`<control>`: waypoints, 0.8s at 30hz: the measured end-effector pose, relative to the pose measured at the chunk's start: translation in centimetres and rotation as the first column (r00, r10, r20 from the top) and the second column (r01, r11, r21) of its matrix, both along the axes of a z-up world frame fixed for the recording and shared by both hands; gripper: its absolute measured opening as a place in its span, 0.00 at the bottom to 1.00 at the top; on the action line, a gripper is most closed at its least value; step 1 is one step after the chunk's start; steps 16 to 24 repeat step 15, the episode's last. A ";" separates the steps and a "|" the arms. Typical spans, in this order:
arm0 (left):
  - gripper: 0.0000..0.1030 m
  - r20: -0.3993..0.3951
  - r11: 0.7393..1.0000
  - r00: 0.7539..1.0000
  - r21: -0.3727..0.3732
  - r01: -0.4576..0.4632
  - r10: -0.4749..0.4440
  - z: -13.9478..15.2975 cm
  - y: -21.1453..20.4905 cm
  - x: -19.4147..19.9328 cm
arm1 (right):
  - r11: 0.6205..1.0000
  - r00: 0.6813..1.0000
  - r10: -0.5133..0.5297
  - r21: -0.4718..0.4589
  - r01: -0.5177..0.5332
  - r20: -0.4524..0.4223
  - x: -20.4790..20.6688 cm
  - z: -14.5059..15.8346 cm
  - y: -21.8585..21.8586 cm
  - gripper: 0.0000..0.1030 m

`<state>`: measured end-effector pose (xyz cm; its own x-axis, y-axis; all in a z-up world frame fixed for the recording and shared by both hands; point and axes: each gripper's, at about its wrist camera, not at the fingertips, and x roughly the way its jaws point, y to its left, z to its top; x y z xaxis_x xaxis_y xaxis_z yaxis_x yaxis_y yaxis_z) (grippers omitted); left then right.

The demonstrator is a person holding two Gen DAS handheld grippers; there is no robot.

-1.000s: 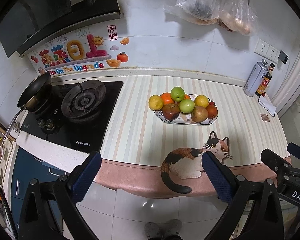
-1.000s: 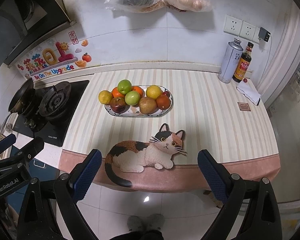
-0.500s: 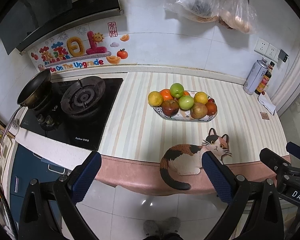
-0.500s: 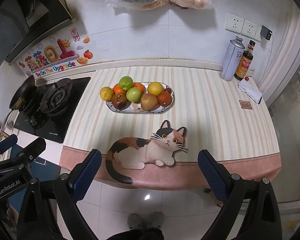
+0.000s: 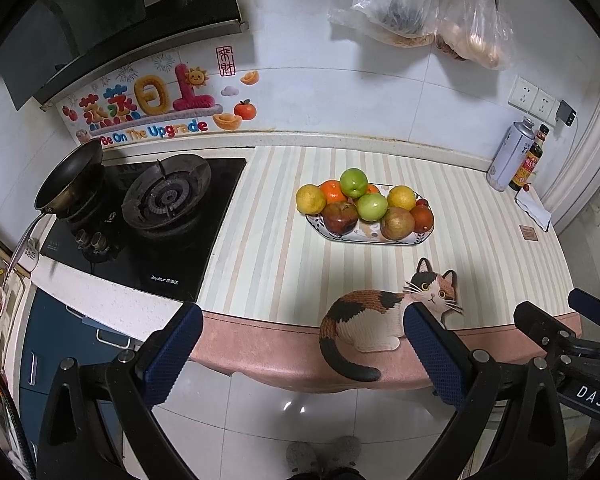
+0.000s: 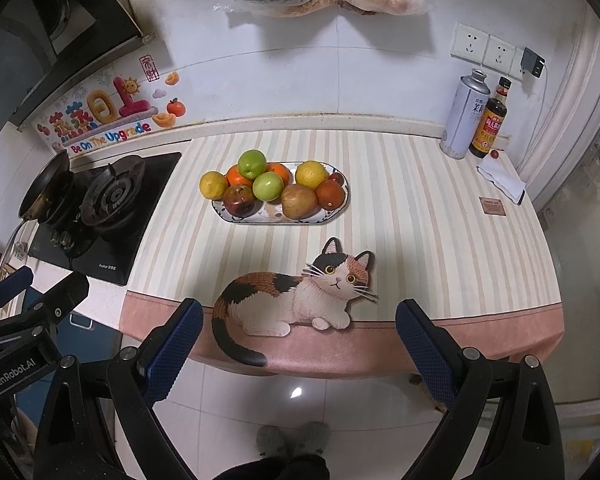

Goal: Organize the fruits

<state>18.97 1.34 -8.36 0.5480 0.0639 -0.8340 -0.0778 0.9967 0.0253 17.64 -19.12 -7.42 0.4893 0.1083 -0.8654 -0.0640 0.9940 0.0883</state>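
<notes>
We hold the left gripper [image 5: 302,344] and right gripper [image 6: 298,338] spread wide, empty, at 6 o'clock from the fruit plate [image 6: 236,218] bearing 2 green apples [image 6: 252,163].

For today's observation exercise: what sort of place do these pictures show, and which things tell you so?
Most likely a home kitchen: a gas stove with a frying pan beside a counter holding a plate of fruit and a sauce bottle.
</notes>
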 end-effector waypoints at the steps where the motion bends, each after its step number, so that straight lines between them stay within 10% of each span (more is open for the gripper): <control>1: 1.00 0.000 1.000 1.000 -0.001 -0.001 0.001 0.0 0.0 0.0 | 1.000 1.000 -0.001 0.000 0.001 0.001 0.0 0.0 0.0 0.96; 24: 1.00 0.014 1.000 1.000 -0.002 0.004 -0.004 0.4 -0.4 0.3 | 1.000 1.000 -0.012 0.007 0.012 0.005 0.1 0.2 -0.2 0.96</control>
